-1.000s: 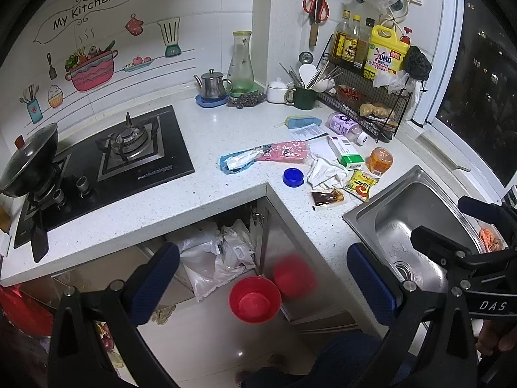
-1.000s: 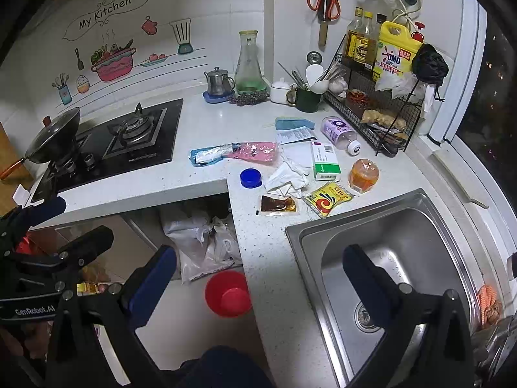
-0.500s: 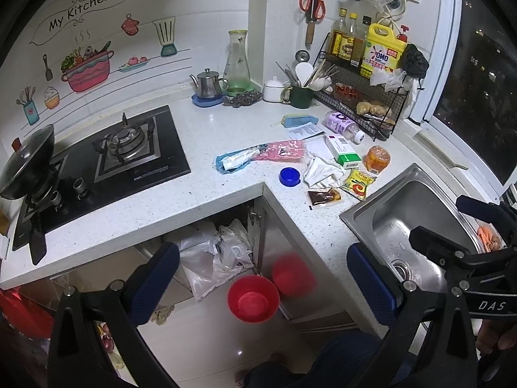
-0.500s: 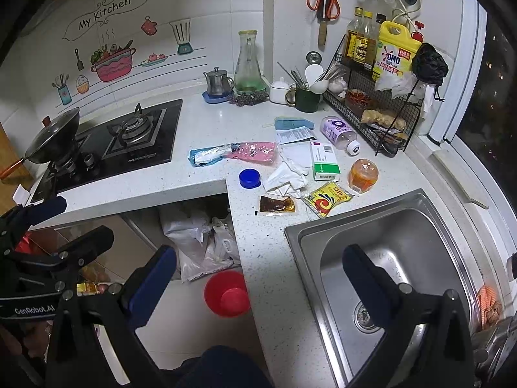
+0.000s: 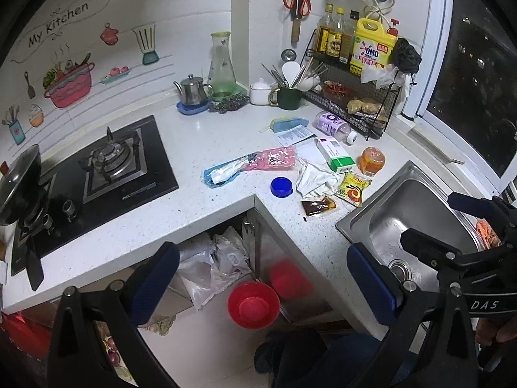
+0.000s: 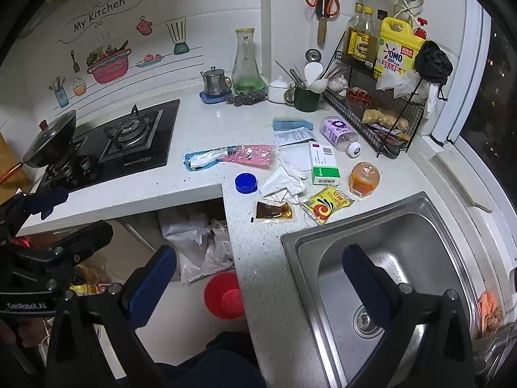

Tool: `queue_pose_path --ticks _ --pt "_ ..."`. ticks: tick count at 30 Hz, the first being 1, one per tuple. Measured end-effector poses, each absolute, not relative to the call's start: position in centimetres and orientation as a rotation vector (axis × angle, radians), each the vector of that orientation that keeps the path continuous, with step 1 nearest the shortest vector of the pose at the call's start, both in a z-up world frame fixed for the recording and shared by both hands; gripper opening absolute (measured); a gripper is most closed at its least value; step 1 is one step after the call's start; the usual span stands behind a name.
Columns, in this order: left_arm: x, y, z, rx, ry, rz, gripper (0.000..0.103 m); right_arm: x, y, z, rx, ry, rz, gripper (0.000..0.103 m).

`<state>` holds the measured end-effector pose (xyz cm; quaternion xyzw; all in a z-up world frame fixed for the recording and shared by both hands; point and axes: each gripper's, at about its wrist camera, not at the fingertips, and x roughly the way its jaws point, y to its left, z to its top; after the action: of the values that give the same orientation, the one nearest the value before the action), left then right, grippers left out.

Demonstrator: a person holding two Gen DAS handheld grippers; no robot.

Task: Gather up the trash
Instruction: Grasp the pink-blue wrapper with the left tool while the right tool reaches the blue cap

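Fingers of both grippers stand wide apart and hold nothing: the left gripper (image 5: 263, 286) hangs over the floor gap under the counter, the right gripper (image 6: 258, 283) over the counter edge and the steel sink (image 6: 452, 226).

Just beyond and between the left gripper's fingers sits a red plastic bin (image 5: 253, 304) on the floor, round and open-mouthed, with crumpled plastic bags (image 5: 216, 258) beside it under the counter.

Farther ahead of both pairs of fingers, well apart from them, the trash lies scattered on the speckled white countertop (image 6: 206, 129). Nearest the right gripper's fingers, ahead and between them, is a brown sauce sachet (image 6: 274, 210), flat and glossy, its long axis running across the fingers' line; just right of it a yellow seasoning packet (image 6: 325, 205), tilted. Behind these a crumpled white tissue (image 6: 286, 181), a round blue bottle cap (image 6: 246, 182), a green-and-white carton (image 6: 323, 164) pointing away, and an orange jelly cup (image 6: 364, 179). Farther left lies a long pink-and-blue wrapper (image 6: 231, 156), lengthwise across.

The right gripper looks nearer to the sachets; the left is better placed for the bin.
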<state>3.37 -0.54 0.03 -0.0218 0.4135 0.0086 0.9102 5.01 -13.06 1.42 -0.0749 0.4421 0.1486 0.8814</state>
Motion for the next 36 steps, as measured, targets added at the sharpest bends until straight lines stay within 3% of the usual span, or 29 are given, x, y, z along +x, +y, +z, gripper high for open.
queue_pose_path --ticks 19,36 --pt "20.7 1.3 -3.3 0.196 1.004 -0.194 0.103 17.5 -13.2 -3.0 -0.077 1.071 0.236 0.103" --pt "34.1 4.9 -11.8 0.337 1.226 -0.365 0.103 27.3 -11.6 -9.8 -0.078 1.255 0.213 0.103"
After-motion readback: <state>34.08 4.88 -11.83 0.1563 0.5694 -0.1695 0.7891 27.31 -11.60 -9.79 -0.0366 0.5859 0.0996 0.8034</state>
